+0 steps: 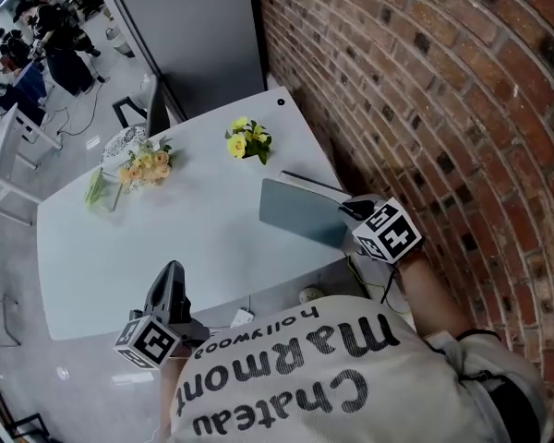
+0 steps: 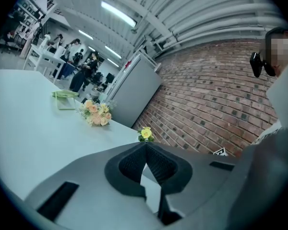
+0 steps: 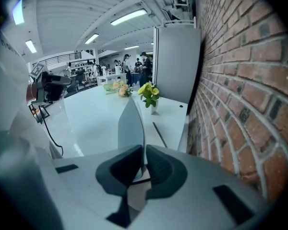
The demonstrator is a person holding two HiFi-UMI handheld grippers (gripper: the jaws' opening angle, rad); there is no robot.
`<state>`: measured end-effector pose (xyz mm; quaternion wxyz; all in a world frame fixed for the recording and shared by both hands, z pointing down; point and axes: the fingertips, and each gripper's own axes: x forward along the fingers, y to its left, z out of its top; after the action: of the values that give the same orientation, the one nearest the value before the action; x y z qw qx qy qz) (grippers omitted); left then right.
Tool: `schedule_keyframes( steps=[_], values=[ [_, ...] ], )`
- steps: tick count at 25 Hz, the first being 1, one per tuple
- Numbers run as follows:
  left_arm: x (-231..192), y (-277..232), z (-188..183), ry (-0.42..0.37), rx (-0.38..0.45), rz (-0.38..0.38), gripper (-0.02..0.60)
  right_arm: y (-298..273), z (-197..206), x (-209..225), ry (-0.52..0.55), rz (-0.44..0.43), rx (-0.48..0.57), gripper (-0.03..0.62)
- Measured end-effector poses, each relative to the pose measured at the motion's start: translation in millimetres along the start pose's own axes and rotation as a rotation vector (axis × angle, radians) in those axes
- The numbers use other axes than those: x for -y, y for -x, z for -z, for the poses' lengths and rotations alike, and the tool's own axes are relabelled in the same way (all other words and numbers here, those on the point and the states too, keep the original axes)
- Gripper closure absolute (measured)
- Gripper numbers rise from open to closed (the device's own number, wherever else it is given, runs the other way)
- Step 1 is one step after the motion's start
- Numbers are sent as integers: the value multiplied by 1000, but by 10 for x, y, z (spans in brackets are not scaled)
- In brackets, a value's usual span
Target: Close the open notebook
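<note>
The notebook (image 1: 300,212) is found at the near right part of the white surface (image 1: 166,238), close to the brick wall (image 1: 425,90). Its grey-blue cover is seen raised off the surface at a tilt, and in the right gripper view it is presented almost edge-on, standing up from between the jaws (image 3: 132,128).

The right hand-held gripper (image 1: 351,212) is placed at the cover's near right edge. In its own view the jaws (image 3: 143,159) are seen closed on that thin edge, with the pads pressed on it from both sides.

The left hand-held gripper (image 1: 171,275) is held at the near left, at the near edge of the surface and well apart from the notebook. In the left gripper view its jaws (image 2: 145,150) are seen brought together at the tips, with nothing held between them.

A thin dark pen (image 1: 309,183) is laid on the surface just beyond the notebook, towards the wall. Farther off, a small bunch of yellow flowers (image 1: 247,140) is set near the middle of the far side. A peach bouquet (image 1: 146,166) is set to the far left, with a pale green item (image 1: 97,190) beside it. A grey cabinet (image 1: 194,35) stands behind the far edge.
</note>
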<state>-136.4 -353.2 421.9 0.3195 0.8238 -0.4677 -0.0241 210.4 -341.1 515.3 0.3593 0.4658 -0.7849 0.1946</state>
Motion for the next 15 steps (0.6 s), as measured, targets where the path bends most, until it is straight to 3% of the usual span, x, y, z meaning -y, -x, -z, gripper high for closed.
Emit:
schedule_keyframes(
  steps=[15],
  values=[
    [32,-214,61,27,31,-36,581,-218,34,265,13,-39,-33,559]
  ],
)
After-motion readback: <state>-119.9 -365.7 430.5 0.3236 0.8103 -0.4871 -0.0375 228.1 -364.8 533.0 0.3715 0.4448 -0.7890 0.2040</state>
